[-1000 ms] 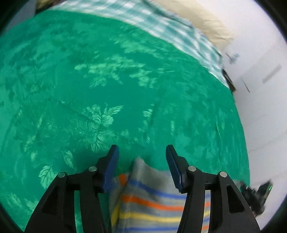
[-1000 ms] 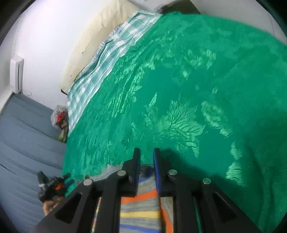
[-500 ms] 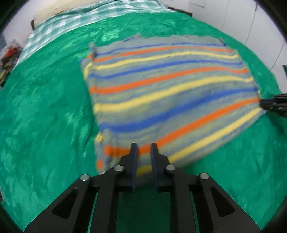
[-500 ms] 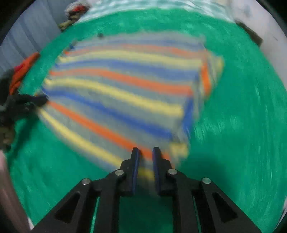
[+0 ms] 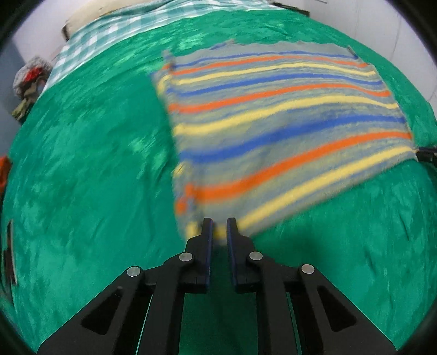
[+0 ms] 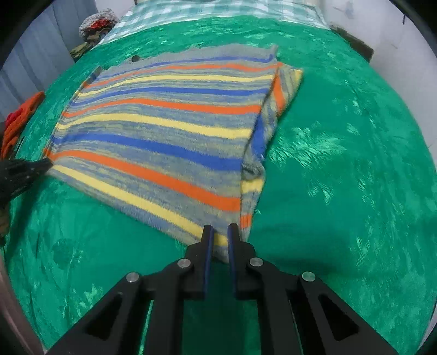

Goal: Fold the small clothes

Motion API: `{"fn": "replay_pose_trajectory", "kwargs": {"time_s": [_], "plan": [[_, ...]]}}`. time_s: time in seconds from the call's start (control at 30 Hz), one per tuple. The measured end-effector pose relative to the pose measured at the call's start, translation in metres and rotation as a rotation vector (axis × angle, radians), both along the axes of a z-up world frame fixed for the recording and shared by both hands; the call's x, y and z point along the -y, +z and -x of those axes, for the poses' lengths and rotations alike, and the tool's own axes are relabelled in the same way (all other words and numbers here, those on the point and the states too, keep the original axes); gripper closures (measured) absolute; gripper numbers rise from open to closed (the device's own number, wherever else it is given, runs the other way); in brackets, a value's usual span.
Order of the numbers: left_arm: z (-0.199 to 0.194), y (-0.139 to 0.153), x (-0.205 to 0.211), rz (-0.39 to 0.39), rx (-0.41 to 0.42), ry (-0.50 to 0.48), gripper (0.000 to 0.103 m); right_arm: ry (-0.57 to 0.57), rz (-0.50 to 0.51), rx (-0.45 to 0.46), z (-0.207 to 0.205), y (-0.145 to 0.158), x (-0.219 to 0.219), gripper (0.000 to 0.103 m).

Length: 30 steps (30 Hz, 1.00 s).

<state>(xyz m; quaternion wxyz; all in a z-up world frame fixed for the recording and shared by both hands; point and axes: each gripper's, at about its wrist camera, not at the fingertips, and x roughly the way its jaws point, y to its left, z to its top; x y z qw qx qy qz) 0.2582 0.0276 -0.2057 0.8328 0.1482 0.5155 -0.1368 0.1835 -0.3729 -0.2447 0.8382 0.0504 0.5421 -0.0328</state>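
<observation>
A green bedspread [image 5: 82,163] with a shiny leaf pattern covers the bed. Beyond it lies a green-and-white checked sheet [image 5: 109,30], with a cream pillow [image 5: 90,6] at the far edge. A heap of mixed clothes [image 6: 95,24] sits by the grey curtain [image 6: 41,49]; orange fabric [image 6: 19,120] lies at the bedspread's left edge

Both fisheye cameras sit just behind their own fingers and look steeply down and forward across the green bedspread [image 5: 82,177]. The left wrist view has the striped garment [image 5: 273,123] in its upper right; the right wrist view shows it upper left. Each catches the other gripper at a side edge, and the checked sheet [image 6: 218,11] along the top.
</observation>
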Motion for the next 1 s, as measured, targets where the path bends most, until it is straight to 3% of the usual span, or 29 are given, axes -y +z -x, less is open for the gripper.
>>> {"fn": "replay_pose_trajectory", "kwargs": {"time_s": [0.07, 0.1, 0.13, 0.17, 0.2, 0.23, 0.27, 0.3, 0.43, 0.5, 0.57, 1.0], "plan": [[0.017, 0.001, -0.014, -0.029, -0.022, 0.049, 0.088, -0.041, -0.028, -0.035, 0.014, -0.001, 0.007, 0.088], [0.036, 0.006, -0.023, -0.044, 0.004, 0.073, 0.077, -0.061, -0.023, -0.047, 0.023, -0.001, 0.009, 0.089], [0.052, 0.012, -0.027, -0.035, 0.027, 0.079, 0.060, -0.081, -0.005, -0.048, 0.032, 0.003, 0.009, 0.088], [0.067, 0.018, -0.029, -0.016, 0.052, 0.084, 0.048, -0.104, 0.009, -0.035, 0.048, 0.013, 0.005, 0.083], [0.079, 0.022, -0.028, 0.002, 0.079, 0.093, 0.027, -0.112, 0.004, -0.019, 0.057, 0.018, 0.001, 0.076], [0.091, 0.026, -0.026, 0.018, 0.112, 0.104, 0.017, -0.114, -0.016, 0.012, 0.072, 0.024, -0.006, 0.070], [0.103, 0.030, -0.022, 0.036, 0.147, 0.112, 0.014, -0.114, -0.024, 0.025, 0.082, 0.027, -0.013, 0.056], [0.112, 0.030, -0.014, 0.051, 0.169, 0.117, 0.013, -0.116, -0.025, 0.039, 0.093, 0.028, -0.023, 0.050], [0.127, 0.008, 0.018, 0.060, 0.124, 0.106, 0.011, -0.132, 0.007, 0.083, 0.129, 0.013, -0.063, 0.049], [0.131, -0.016, 0.026, 0.037, 0.072, 0.115, 0.004, -0.139, 0.038, 0.110, 0.140, 0.004, -0.074, 0.038], [0.140, -0.024, 0.020, 0.083, 0.118, 0.172, 0.001, -0.153, 0.053, 0.124, 0.144, -0.003, -0.082, 0.034], [0.151, -0.028, 0.017, 0.098, 0.121, 0.164, 0.001, -0.122, 0.122, 0.137, 0.148, -0.014, -0.094, 0.030]]}}
